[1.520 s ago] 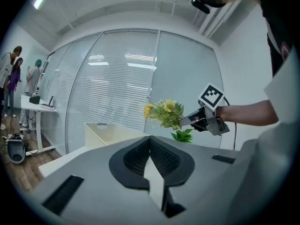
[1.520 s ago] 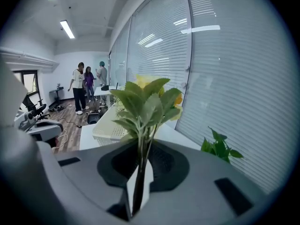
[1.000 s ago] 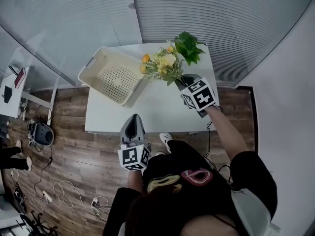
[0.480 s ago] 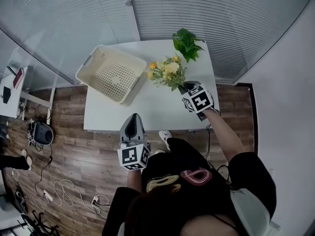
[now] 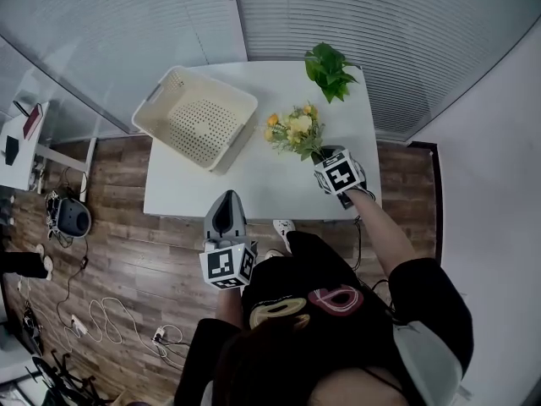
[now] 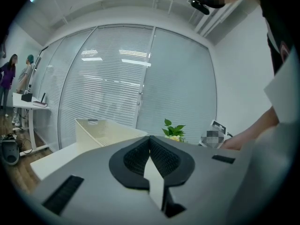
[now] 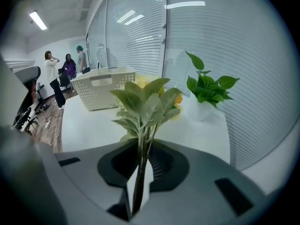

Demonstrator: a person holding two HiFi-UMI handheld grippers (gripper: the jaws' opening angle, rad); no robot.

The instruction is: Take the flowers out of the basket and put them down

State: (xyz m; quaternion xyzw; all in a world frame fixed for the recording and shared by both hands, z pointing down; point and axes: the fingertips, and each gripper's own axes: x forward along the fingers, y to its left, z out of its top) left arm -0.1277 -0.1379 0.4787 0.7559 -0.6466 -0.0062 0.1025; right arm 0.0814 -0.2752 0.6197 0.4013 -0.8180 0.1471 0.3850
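Clamping the thin stems of the flowers (image 7: 145, 102) between jaws drawn almost together, the right gripper (image 5: 324, 156) is held over the white counter (image 5: 254, 184). The yellow and orange blooms and pale leaves fan out just beyond the gripper's tips, above the counter; whether they touch it cannot be told. The cream basket (image 5: 241, 108) stands well apart, ahead and to the left of that gripper, with the flowers clear of it. A potted plant (image 5: 330, 70) stands ahead and to the right. The left gripper (image 5: 226, 200) hangs at the counter's near edge, jaws pressed together and holding nothing.
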